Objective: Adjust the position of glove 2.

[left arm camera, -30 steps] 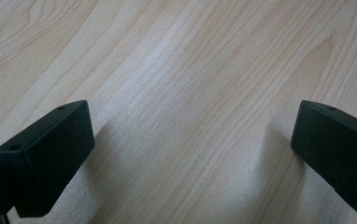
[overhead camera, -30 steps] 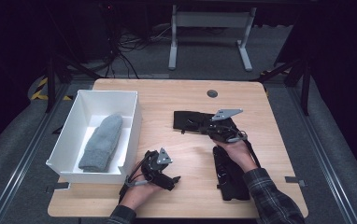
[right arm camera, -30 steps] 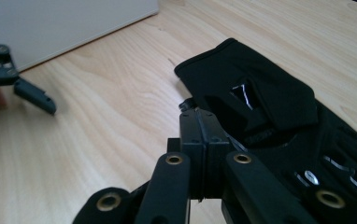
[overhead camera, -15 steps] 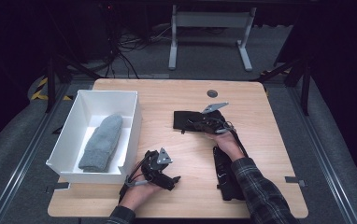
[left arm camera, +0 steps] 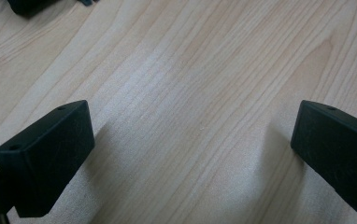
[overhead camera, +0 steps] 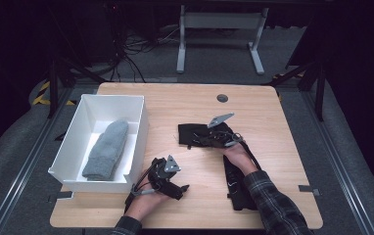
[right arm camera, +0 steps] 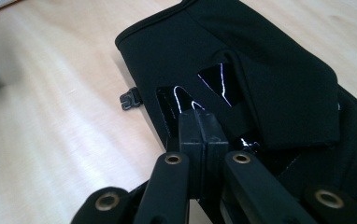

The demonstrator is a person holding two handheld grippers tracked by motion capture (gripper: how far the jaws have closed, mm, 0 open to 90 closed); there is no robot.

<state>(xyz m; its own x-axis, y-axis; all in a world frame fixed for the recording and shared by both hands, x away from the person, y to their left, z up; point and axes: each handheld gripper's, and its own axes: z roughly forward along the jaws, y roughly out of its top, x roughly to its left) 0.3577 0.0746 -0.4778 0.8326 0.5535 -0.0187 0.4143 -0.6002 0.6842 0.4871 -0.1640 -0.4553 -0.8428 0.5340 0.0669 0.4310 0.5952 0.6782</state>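
A black glove lies flat on the wooden table near its middle. My right gripper is low over this glove, held by a hand coming from the lower right. In the right gripper view the glove spreads out just beyond my right gripper, whose jaws are shut together with no fabric seen between them. My left gripper rests on the table near the front edge. In the left gripper view my left gripper is open wide over bare wood.
A white box stands at the table's left with a grey mitten inside. A second black glove lies beside the right forearm near the front. A small black clip sticks out at the glove's edge.
My right gripper has moved left and down onto the black glove in the middle. The left gripper has stayed where it was.
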